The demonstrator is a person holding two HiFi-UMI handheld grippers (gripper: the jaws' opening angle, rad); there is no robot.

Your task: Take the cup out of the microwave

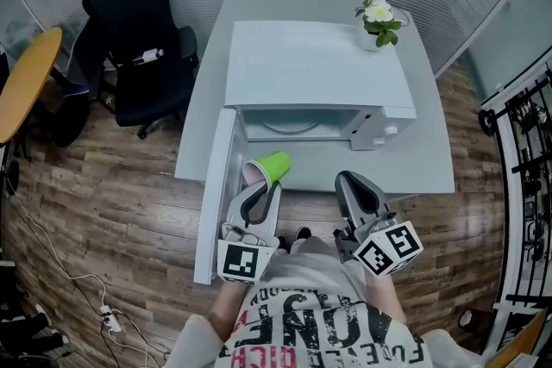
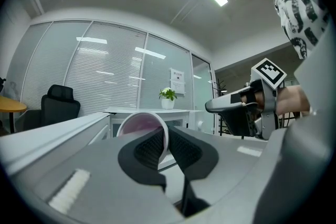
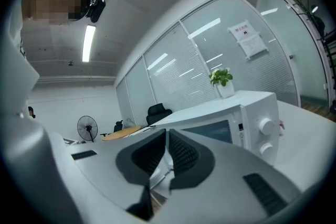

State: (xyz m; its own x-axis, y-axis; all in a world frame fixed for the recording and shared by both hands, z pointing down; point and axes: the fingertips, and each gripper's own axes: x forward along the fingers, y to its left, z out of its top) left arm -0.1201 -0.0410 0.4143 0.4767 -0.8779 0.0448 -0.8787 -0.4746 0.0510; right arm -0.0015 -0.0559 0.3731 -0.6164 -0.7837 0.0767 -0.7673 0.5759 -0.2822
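A green cup [image 1: 274,166] with a pale pink inside lies tilted in front of the open white microwave [image 1: 310,73], outside its cavity [image 1: 289,127]. My left gripper [image 1: 261,190] is shut on the cup's rim; in the left gripper view the cup [image 2: 139,124] has its wall pinched between the dark pads [image 2: 149,149]. My right gripper [image 1: 352,182] hovers to the right of the cup, before the microwave's control panel, shut with nothing in it. The right gripper view shows its pads [image 3: 178,152] pressed together and the microwave [image 3: 247,123] beyond them.
The microwave door [image 1: 217,185] swings open to the left, beside my left gripper. The grey table [image 1: 431,159] bears the microwave, with a potted plant [image 1: 378,21] on its top. A black office chair [image 1: 138,39], a round wooden table [image 1: 26,82] and a black rack [image 1: 526,185] stand around.
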